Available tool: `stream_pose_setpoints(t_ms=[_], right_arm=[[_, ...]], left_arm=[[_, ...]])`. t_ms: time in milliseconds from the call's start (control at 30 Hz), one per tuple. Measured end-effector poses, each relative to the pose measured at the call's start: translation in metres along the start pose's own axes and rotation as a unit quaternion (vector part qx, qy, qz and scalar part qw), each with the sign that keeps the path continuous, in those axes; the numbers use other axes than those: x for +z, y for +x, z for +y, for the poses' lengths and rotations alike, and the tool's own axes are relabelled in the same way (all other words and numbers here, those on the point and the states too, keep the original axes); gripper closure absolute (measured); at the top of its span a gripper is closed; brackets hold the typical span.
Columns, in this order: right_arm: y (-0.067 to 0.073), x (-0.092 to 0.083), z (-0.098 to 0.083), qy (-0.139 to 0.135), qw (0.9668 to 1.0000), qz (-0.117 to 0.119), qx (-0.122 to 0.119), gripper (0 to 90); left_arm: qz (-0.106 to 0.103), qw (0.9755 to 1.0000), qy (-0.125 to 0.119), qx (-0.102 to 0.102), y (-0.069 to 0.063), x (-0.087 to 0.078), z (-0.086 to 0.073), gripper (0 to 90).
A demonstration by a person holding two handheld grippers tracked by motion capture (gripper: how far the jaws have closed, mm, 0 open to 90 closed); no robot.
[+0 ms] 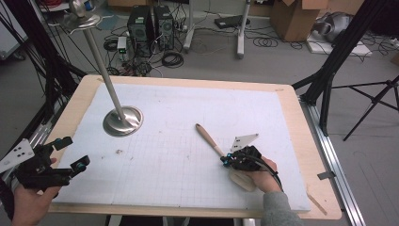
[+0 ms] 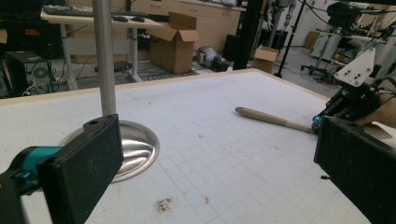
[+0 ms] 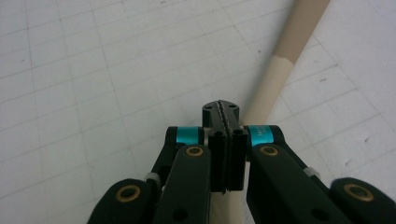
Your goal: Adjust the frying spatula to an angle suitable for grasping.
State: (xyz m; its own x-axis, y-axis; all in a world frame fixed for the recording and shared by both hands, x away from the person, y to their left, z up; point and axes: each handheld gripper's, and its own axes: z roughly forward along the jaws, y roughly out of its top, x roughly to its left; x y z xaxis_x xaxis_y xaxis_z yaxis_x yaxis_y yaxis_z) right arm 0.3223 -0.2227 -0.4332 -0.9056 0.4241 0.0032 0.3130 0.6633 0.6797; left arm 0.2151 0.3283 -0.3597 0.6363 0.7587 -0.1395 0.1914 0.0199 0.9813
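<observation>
White gridded matting covers the desk (image 1: 301, 141). On it lies a spatula (image 1: 210, 140), handle passing just beside and under the right gripper (image 3: 223, 109), whose jaws are pressed together, empty. Well apart, the left gripper (image 1: 68, 153) has jaws wide.

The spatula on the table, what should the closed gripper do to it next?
Probably open first. The right gripper hangs over the spatula with its jaws pressed together and the handle passing beneath them, not between. Opening would let it drop around the handle and grip. The left gripper waits open, far off.
</observation>
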Motion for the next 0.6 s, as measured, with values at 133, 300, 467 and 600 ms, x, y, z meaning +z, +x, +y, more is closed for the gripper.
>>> stream_pose_setpoints(t_ms=[133, 300, 467, 600], right_arm=[[-0.001, -0.001, -0.001, 0.000, 1.0000, -0.002, -0.001, 90.0], [-0.002, -0.002, -0.002, -0.001, 1.0000, -0.004, -0.002, 90.0], [0.000, -0.005, 0.000, -0.011, 0.9998, -0.016, -0.002, 90.0], [0.001, -0.017, 0.003, -0.055, 0.9976, -0.036, 0.018, 90.0]], left_arm=[[0.000, 1.0000, 0.000, 0.000, 0.000, 0.000, 0.000, 1.7], [-0.001, 1.0000, 0.001, -0.001, 0.000, 0.001, 0.000, 1.7], [-0.001, 1.0000, 0.001, -0.002, 0.000, 0.002, -0.001, 1.7], [-0.002, 1.0000, 0.001, -0.002, 0.000, 0.004, -0.001, 1.7]])
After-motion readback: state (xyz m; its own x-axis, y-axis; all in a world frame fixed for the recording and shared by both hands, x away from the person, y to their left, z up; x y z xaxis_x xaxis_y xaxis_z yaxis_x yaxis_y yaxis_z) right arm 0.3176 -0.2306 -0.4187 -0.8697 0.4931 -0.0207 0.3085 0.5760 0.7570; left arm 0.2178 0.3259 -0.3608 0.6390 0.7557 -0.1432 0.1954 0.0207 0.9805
